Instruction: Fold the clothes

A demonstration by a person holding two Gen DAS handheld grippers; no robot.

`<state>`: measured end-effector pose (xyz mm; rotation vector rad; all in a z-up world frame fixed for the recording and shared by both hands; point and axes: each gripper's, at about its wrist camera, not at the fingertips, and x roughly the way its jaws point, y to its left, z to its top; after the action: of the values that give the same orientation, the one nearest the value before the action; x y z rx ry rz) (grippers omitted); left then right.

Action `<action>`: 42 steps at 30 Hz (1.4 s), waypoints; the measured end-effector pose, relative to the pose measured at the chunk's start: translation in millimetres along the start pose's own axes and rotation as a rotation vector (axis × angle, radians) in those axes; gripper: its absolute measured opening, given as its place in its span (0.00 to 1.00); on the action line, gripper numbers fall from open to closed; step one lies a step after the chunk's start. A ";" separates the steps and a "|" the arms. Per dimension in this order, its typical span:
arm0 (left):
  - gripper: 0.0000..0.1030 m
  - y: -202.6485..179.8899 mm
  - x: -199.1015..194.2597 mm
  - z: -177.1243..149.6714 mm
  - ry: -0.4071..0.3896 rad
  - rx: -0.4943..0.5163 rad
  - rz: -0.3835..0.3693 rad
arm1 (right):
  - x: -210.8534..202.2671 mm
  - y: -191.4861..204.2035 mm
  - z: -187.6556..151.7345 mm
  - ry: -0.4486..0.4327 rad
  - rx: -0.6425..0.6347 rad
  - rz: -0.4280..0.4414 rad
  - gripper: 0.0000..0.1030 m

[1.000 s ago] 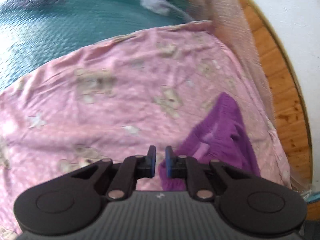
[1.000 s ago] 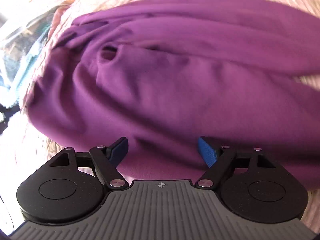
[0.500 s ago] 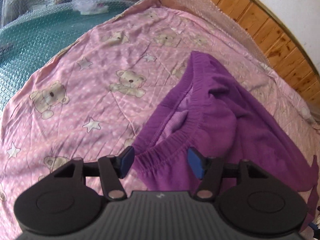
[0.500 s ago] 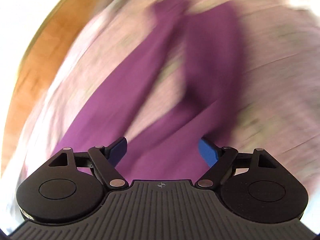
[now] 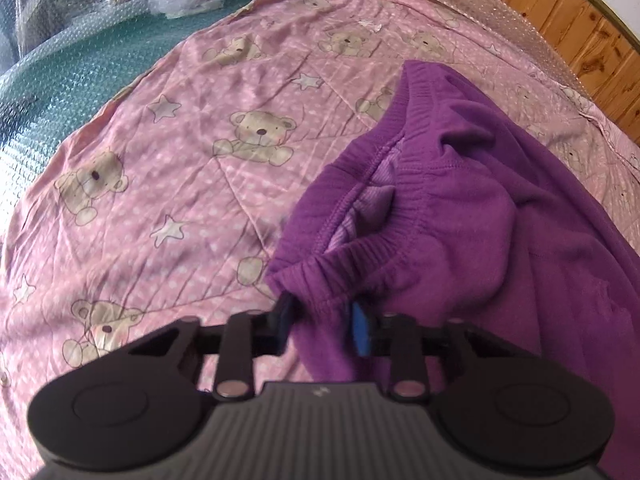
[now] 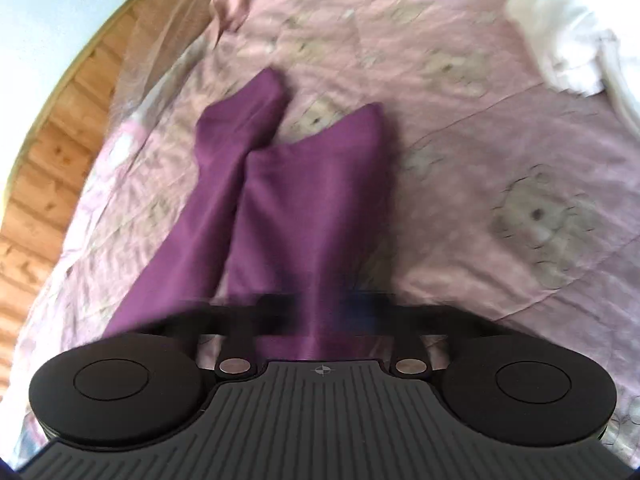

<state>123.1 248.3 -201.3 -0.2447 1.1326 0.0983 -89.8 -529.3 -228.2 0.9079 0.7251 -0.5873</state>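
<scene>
Purple pants (image 5: 460, 208) lie on a pink bedsheet with teddy bears (image 5: 200, 140). In the left wrist view the elastic waistband bunches up right in front of my left gripper (image 5: 322, 322), whose jaws are closing on the waistband edge with cloth between them. In the right wrist view the two pant legs (image 6: 288, 184) stretch away from my right gripper (image 6: 316, 312). Its fingers are motion-blurred, with purple cloth between them.
A wooden bed frame (image 5: 560, 12) runs along the far side. Bubble wrap over a green surface (image 5: 60, 60) lies left of the sheet. White cloth (image 6: 576, 40) lies at the right wrist view's upper right.
My left gripper opened, came up to the waistband and is now narrowing on it. My right gripper swung from the bunched cloth to the leg end and its jaws have narrowed.
</scene>
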 end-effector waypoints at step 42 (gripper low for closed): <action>0.83 -148.0 88.6 155.4 -0.025 0.917 -0.072 | 113.3 214.2 95.5 0.435 -1.523 -0.005 0.77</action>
<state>327.7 138.5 -197.9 0.5304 1.0387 -0.4760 164.3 -522.4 -171.0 -0.4212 1.2544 0.2588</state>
